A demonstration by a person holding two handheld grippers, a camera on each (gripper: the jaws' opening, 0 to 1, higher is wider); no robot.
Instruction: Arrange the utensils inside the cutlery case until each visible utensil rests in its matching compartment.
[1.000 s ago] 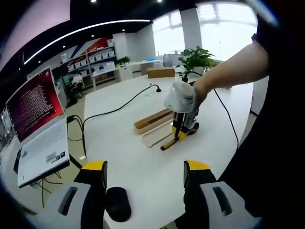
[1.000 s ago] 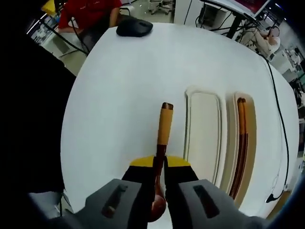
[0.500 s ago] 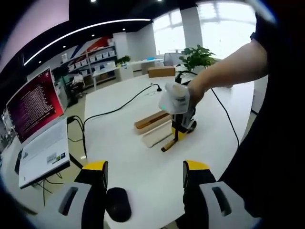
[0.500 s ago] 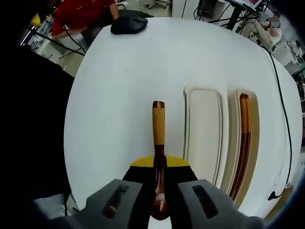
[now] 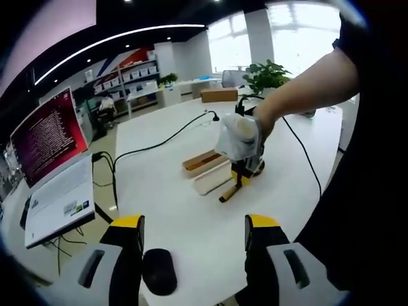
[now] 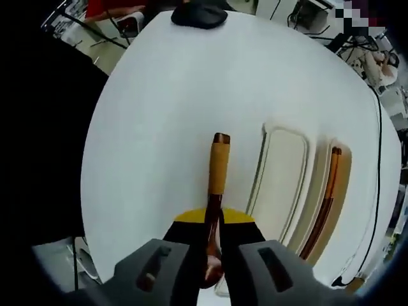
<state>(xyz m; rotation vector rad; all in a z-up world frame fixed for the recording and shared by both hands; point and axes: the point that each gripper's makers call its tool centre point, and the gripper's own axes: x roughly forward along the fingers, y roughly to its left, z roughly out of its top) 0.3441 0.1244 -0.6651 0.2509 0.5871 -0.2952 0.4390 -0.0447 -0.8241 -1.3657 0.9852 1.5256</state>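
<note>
A laptop [image 5: 60, 201] is seen from the open left gripper [image 5: 194, 233]; the spoon [image 6: 218, 167], clamped in the right gripper [image 6: 214, 220], points forward beside the case [image 6: 287, 185].

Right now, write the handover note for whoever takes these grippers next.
Right gripper: shut on the wooden-handled utensil, held over the white table beside the cutlery case.
Left gripper: open, holding nothing, back near the computer mouse.
Done: one copper utensil lies in the case's far compartment.
Left: set the held utensil into the empty near compartment, then release.
</note>
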